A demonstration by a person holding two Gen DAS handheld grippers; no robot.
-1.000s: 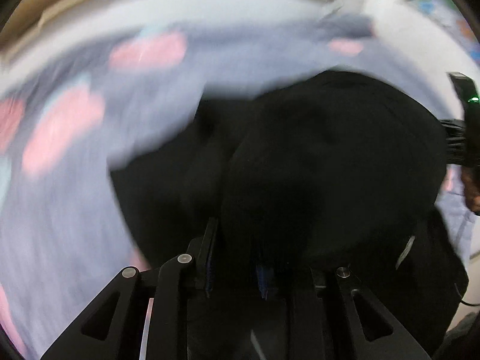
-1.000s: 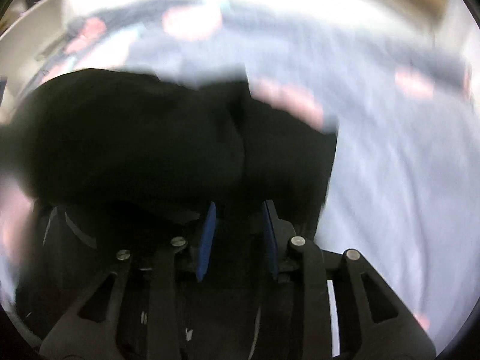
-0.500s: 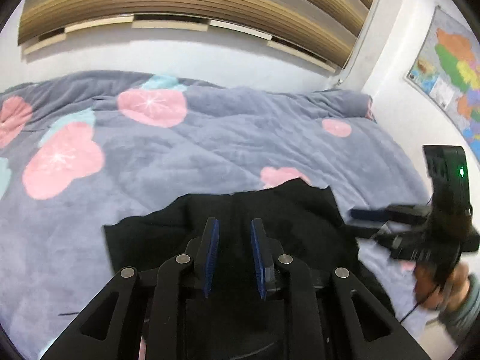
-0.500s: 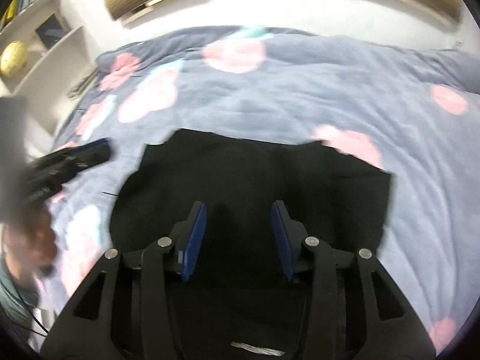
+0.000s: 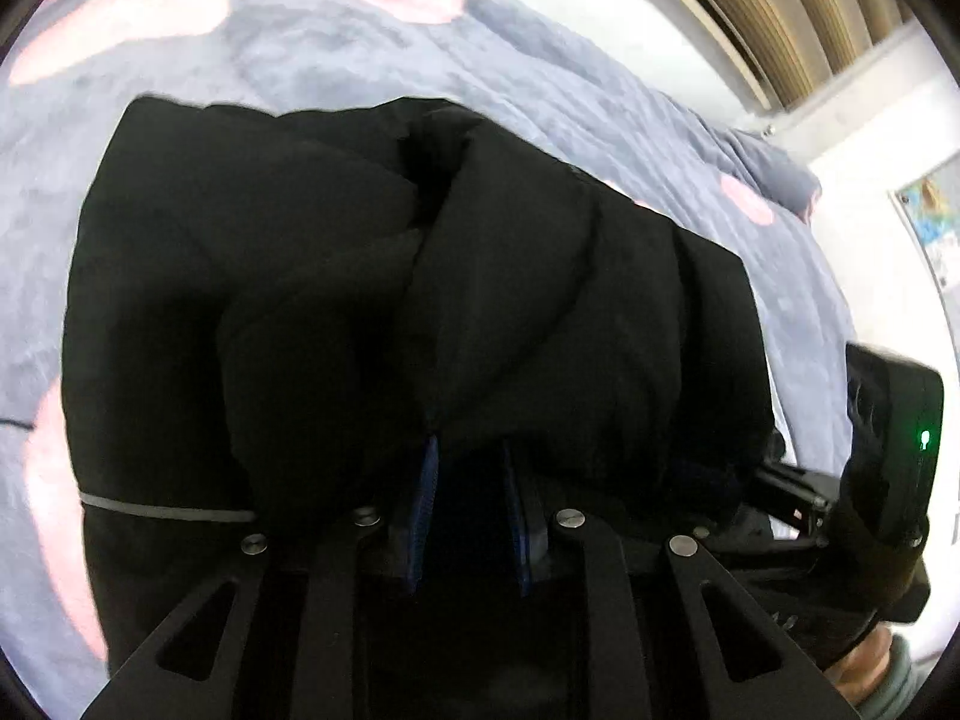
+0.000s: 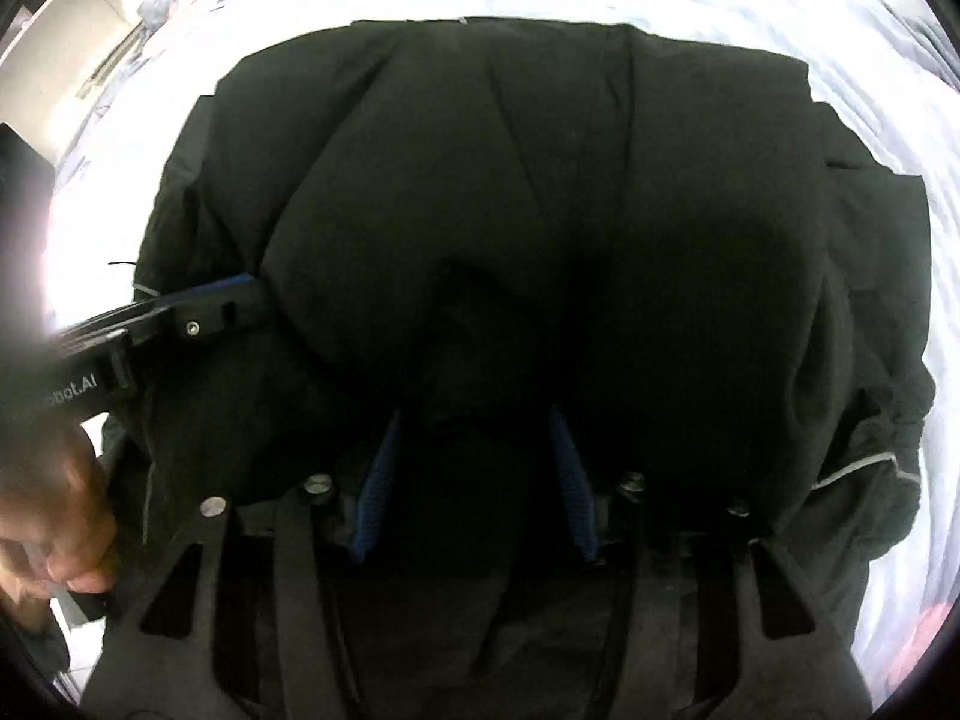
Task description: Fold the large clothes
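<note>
The black coat (image 5: 480, 276) lies bunched on the flowered blanket (image 5: 312, 54), filling the middle of both views. The left gripper (image 5: 471, 468), nearly closed, pinches a fold at six o'clock. The right gripper (image 6: 474, 438) has just been opening; cloth sits between its fingers, and I cannot tell if they still press it.

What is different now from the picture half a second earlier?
Both claws came down close onto the black garment, which now fills both views. The right claw has been opening, with fabric bunched between its fingers; the left claw stays narrow, its tips under a fold. The garment remains on the flowered quilt.
</note>
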